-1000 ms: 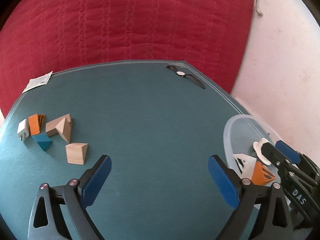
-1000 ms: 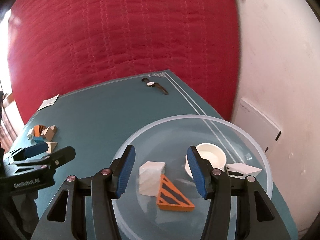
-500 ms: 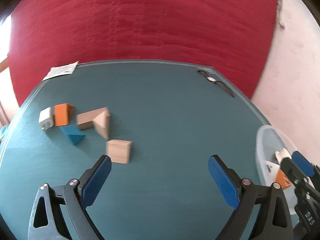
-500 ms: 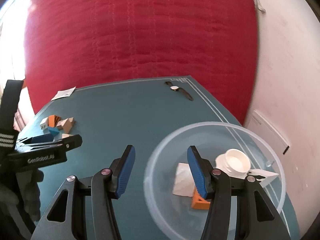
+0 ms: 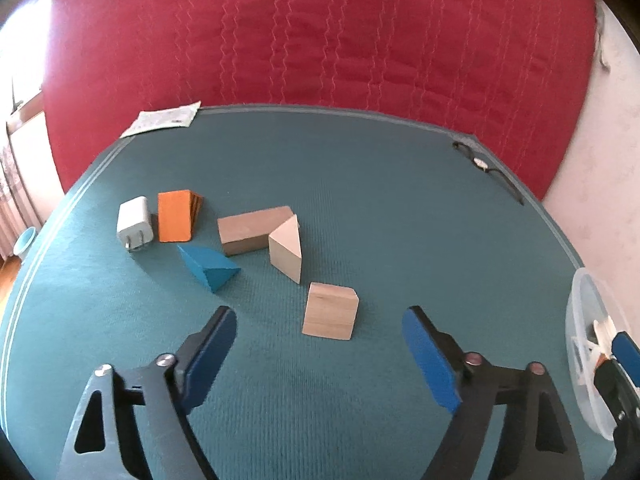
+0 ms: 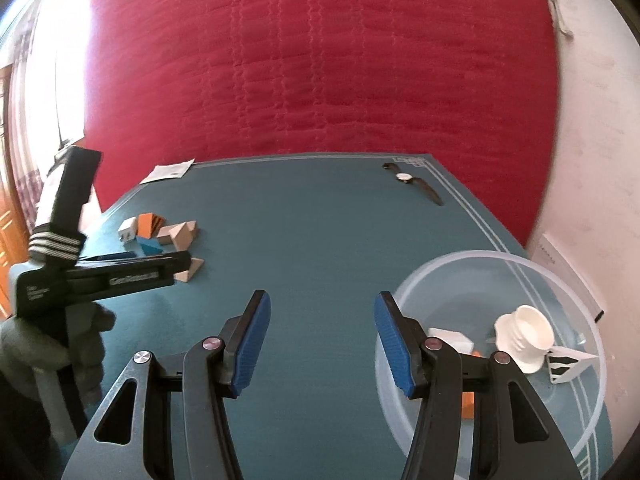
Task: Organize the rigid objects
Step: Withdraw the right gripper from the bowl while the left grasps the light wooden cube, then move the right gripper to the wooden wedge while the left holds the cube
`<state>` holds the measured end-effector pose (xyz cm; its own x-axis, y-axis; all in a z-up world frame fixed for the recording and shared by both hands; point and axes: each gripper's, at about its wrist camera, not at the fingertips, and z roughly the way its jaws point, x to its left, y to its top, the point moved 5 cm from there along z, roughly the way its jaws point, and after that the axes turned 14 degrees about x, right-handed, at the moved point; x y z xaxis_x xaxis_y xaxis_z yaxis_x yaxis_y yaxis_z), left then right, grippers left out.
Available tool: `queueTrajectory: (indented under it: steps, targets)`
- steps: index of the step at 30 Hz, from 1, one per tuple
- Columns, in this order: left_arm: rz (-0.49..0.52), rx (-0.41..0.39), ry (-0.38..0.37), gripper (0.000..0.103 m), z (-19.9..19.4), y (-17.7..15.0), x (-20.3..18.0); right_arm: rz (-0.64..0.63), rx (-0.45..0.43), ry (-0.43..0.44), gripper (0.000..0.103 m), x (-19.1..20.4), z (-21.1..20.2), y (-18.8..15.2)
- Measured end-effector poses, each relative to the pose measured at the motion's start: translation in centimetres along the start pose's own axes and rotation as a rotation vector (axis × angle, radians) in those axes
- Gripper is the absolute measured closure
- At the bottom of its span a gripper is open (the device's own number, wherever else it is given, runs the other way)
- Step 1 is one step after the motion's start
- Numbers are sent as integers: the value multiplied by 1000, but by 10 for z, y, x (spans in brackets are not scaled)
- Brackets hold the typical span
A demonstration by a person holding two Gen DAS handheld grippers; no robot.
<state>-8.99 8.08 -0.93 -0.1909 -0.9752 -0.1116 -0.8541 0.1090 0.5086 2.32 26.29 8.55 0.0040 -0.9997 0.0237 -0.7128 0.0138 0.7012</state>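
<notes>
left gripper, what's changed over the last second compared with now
The left gripper has swung away from the bowl toward the pile of blocks; the wooden block now lies just ahead of its fingers, which have just been closing, nothing between them yet. The right gripper drew back off the bowl, empty. The blocks, the watch and the bowl's contents stayed put.

Ahead of the left tongs [image 5: 316, 356] lies a pale, matt bare-wood block [image 5: 330, 311] with visible grain on the teal bench [image 5: 360, 208], covered in finely woven matt cloth. Beyond hangs a red quilted fabric backdrop [image 5: 320, 40]. Right of the right tongs [image 6: 322, 340] sits a translucent frosted plastic bowl [image 6: 576, 292].
</notes>
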Motion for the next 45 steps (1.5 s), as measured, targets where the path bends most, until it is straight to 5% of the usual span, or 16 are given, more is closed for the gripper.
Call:
queueTrajectory:
  steps: [5,10,15,29,45]
  targets:
    - [15,62,-4,37,20,1,-2,-9,30,38,47,9,7,-3]
    - [37,56,18,48,24,6,-4,-14,60,67,47,13,15,-6]
    - [47,46,5,71,24,7,-2,-3,100,100,47,17,23,-9]
    - [-30,-7,16,71,-7,-6,35,-14,186,184,47,44,43,1]
    - [-116,-46,101,71,-21,-20,96,-43,264,341,47,114,101,56]
